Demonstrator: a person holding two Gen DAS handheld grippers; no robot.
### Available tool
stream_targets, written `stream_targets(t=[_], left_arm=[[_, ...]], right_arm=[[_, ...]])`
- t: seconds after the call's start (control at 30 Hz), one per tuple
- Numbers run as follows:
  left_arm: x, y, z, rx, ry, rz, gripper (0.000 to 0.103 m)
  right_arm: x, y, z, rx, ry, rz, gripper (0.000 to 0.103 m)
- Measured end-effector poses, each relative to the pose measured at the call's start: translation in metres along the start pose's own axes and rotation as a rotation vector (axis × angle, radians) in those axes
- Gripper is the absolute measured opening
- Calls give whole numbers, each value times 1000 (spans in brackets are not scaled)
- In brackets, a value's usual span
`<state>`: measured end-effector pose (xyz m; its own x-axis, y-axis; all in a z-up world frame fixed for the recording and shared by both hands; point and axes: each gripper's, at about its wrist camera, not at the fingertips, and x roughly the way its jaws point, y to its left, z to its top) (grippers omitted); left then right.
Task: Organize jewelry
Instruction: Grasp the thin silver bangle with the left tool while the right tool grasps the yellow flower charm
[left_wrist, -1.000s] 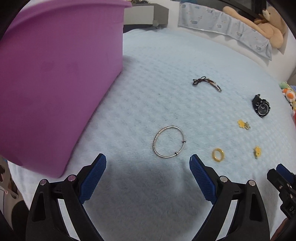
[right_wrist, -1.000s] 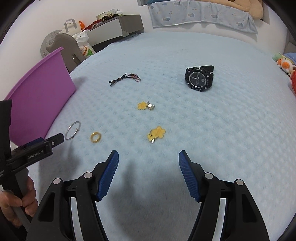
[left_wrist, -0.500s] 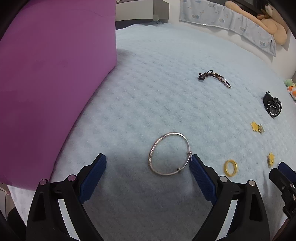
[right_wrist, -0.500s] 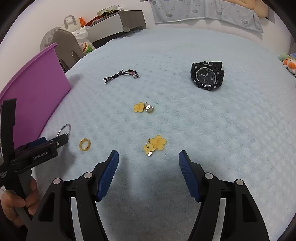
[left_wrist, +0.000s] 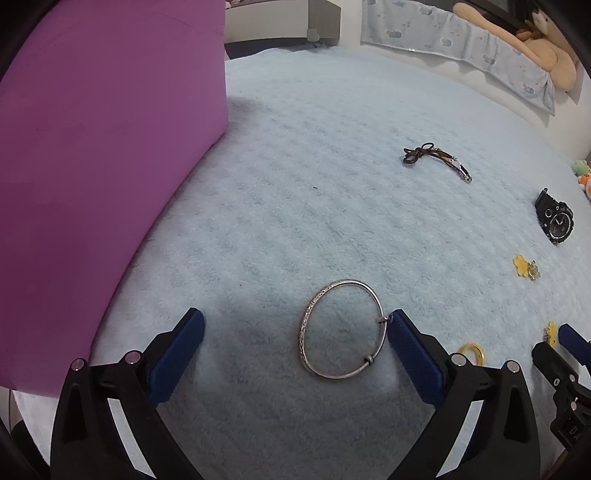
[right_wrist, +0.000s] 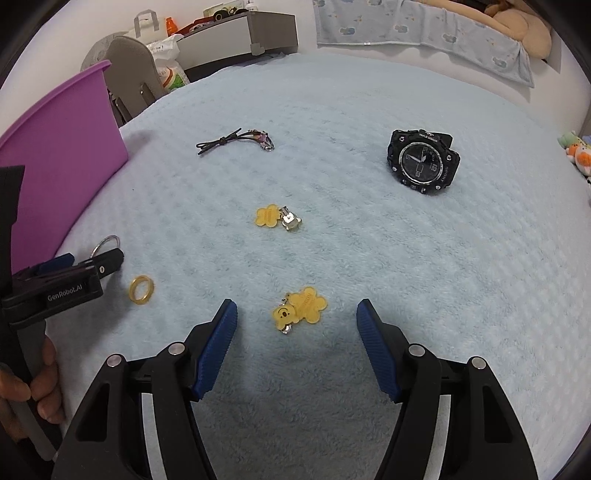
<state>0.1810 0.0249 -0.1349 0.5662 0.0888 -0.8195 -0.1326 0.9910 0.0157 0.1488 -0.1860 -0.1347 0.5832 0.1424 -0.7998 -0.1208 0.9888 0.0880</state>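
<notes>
A silver bangle (left_wrist: 341, 330) lies on the light blue blanket, between the fingers of my open left gripper (left_wrist: 295, 332), its right edge touching the right pad (left_wrist: 410, 354). A purple bin (left_wrist: 96, 147) stands to the left. My open right gripper (right_wrist: 297, 325) straddles a yellow bear charm (right_wrist: 299, 310). A gold ring (right_wrist: 141, 289), a second yellow charm (right_wrist: 277, 218), a black watch (right_wrist: 423, 162) and a brown cord bracelet (right_wrist: 236, 142) lie further out. The left gripper shows in the right wrist view (right_wrist: 74, 273).
The blanket (right_wrist: 406, 277) covers the whole bed. A grey cabinet (right_wrist: 236, 37) and a bag stand beyond the far edge. A patterned bolster (right_wrist: 424, 29) and plush toys (right_wrist: 576, 151) line the back and right.
My left gripper has come forward so the bangle now sits between its fingers. My right gripper has moved closer, bringing the bear charm between its fingers.
</notes>
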Motion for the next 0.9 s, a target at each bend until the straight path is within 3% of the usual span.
stream_targets(t=[0.4, 0.47, 0.6, 0.63, 0.77, 0.8, 0.9], left_arm=[[2, -8, 0, 13, -13, 45, 97], [1, -8, -2, 15, -14, 44, 96], [-6, -10, -8, 35, -27, 30, 84], [-8, -11, -9, 42, -30, 25, 78], [-16, -17, -13, 78, -49, -4, 55], [-18, -19, -15, 84, -55, -12, 44], [-21, -19, -16, 80, -58, -24, 44]], right_arm=[[7, 8, 0, -58, -1, -27, 63], [5, 7, -1, -57, -6, -25, 55], [2, 11, -4, -79, -15, -29, 40], [1, 12, -5, -81, -15, -26, 28], [-3, 9, -6, -60, -19, -4, 23], [-4, 7, -7, -52, -23, 7, 23], [-9, 5, -9, -38, -27, 25, 23]])
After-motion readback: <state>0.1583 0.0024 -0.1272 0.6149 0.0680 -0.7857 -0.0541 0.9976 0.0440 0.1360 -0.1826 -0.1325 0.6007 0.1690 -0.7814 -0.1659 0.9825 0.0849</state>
